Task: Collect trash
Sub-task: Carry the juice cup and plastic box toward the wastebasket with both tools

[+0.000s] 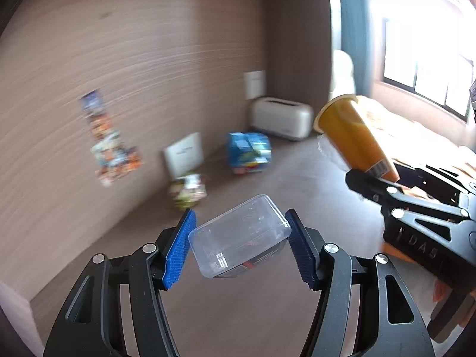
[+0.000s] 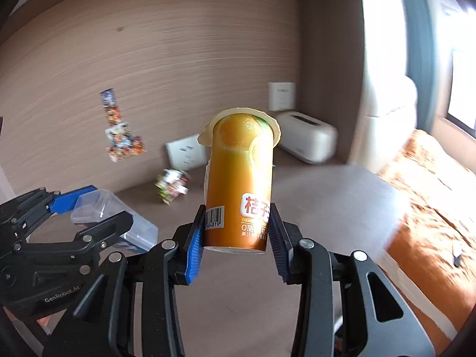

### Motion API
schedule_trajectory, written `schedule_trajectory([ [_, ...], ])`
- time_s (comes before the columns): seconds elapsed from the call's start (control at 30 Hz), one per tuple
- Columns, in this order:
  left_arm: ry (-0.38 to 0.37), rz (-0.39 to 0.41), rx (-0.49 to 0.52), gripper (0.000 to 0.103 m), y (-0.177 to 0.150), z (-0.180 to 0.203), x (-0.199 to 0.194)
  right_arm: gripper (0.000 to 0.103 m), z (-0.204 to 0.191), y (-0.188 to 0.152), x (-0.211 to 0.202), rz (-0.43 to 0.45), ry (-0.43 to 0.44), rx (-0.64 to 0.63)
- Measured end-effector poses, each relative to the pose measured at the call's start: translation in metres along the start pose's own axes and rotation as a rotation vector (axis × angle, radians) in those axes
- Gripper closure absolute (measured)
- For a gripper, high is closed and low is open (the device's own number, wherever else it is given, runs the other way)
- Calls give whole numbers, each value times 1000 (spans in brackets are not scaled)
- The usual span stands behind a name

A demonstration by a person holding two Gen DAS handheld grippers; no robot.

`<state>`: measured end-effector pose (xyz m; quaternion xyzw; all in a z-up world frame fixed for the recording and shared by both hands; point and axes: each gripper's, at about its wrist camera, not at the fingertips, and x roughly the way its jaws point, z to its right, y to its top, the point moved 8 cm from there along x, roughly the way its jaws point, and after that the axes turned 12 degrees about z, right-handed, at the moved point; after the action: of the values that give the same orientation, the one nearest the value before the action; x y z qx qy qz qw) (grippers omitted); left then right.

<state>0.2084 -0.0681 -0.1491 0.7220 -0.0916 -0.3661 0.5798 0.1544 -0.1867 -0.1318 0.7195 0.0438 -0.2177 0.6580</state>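
**Trash in both grippers, carried above the table**

Left gripper (image 1: 239, 245) jaws clamped on clear rectangular plastic box (image 1: 241, 235); right gripper (image 2: 236, 238) jaws clamped on orange juice cup (image 2: 241, 178). Carrying step, judged; next: reaching a bin, none visible.

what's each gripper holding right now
left gripper: shut on the clear plastic box
right gripper: shut on the orange juice cup
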Motion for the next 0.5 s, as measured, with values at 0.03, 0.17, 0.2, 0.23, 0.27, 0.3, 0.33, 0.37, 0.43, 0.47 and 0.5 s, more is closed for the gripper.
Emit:
schedule_trajectory([
  [0.03, -34, 2, 9, 42, -1, 16, 2, 62, 11, -4, -9, -3, -24, 5],
  [0.17, -170, 10, 56, 42, 5, 85, 1, 62, 64, -23, -46, -20, -145, 32],
  [0.2, -194, 11, 62, 42, 5, 98, 1, 62, 74, -28, -53, -24, -168, 41],
  [0.23, -222, 12, 70, 42, 6, 113, 1, 62, 87, -33, -59, -27, -196, 51],
  [0.27, -256, 10, 80, 42, 6, 132, 2, 62, 102, -39, -69, -32, -227, 66],
  [0.3, -278, 7, 89, 42, 5, 145, 2, 62, 112, -42, -72, -35, -246, 75],
  [0.33, -297, 6, 98, 42, 4, 158, 3, 62, 124, -48, -78, -37, -269, 83],
  [0.37, -320, 5, 109, 42, 2, 177, 4, 62, 135, -54, -85, -40, -287, 89],
  [0.43, -355, -6, 125, 42, -4, 205, 7, 62, 159, -66, -98, -47, -321, 107],
  [0.47, -367, -7, 129, 42, -6, 215, 7, 62, 170, -71, -104, -50, -333, 114],
  [0.5, -384, -10, 136, 42, -8, 233, 8, 62, 182, -77, -109, -55, -343, 123],
])
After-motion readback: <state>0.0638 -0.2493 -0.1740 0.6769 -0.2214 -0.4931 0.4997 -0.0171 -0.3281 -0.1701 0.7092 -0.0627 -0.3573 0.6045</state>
